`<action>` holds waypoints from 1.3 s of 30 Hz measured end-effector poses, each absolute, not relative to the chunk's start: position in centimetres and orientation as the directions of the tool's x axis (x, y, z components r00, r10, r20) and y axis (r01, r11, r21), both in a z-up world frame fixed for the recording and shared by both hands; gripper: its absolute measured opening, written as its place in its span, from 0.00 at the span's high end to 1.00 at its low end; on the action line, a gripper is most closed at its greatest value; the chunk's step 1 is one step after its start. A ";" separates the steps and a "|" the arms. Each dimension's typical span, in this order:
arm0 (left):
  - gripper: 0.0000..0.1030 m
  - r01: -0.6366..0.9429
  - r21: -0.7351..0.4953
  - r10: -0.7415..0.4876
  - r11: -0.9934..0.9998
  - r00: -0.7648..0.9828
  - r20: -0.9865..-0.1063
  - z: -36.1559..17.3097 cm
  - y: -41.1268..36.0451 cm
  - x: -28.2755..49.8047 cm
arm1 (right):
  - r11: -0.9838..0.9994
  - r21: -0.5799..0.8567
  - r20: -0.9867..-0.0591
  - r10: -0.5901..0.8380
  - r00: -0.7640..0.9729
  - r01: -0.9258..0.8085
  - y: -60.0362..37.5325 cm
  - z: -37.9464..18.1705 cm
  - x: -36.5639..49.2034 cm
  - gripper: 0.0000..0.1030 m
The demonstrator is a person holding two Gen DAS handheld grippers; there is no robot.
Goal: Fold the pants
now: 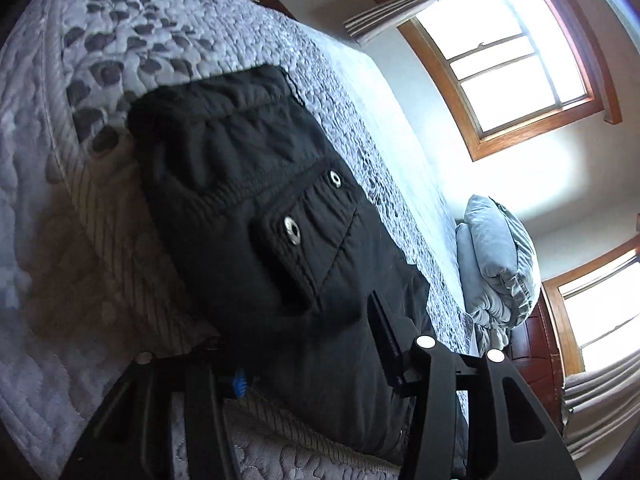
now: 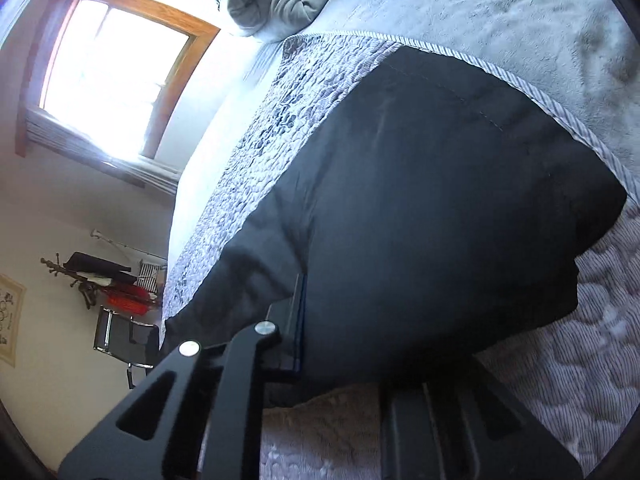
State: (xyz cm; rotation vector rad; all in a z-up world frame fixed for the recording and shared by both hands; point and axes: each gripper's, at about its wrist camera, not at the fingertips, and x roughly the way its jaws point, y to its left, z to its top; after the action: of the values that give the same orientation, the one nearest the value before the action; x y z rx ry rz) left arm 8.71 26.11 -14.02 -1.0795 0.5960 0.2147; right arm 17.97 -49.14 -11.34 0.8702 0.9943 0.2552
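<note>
Pants (image 1: 256, 208): black, lay on the quilt (image 1: 120, 48) of the bed, already doubled into a thick bundle, pocket flap with two metal snaps facing up.
Long axis: ran away from the left tongs (image 1: 304, 364) toward the far quilt edge; in the right view the smooth leg end (image 2: 440, 200) reached toward the grey blanket (image 2: 500, 12).
Left tongs: jaws stood wide, one finger (image 1: 384, 340) on top of the cloth, the other low beside it; whether they pinched anything could not be told.
Right tongs (image 2: 384, 356): also wide, the near edge of the pants between the fingers, grip unclear.
Nearer hand: both were at the near edge, neither clearly ahead.
Next move, as judged: lift that near edge and carry it along the long axis to the far end.
</note>
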 end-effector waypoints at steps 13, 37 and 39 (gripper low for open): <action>0.12 -0.550 -0.702 -0.055 0.452 0.768 -0.638 -15.8 28.3 3.9 | 0.565 0.771 -0.610 0.525 0.593 0.293 -52.0 -14.9 16.9 0.60; 0.04 -0.574 -0.617 0.070 0.538 0.760 -0.646 -11.2 23.0 1.7 | 0.467 0.831 -0.528 0.494 0.690 0.302 -54.2 -14.8 14.4 0.29; 0.04 -0.553 -0.616 0.046 0.561 0.764 -0.644 -10.4 22.1 1.9 | 0.458 0.833 -0.526 0.479 0.703 0.311 -54.4 -14.9 14.2 0.29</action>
State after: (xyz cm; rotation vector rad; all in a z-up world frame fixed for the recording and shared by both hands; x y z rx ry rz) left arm 1.89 22.15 -10.37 -0.9165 0.6204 0.3804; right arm 14.21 -54.43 -14.91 1.1255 0.8293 0.1192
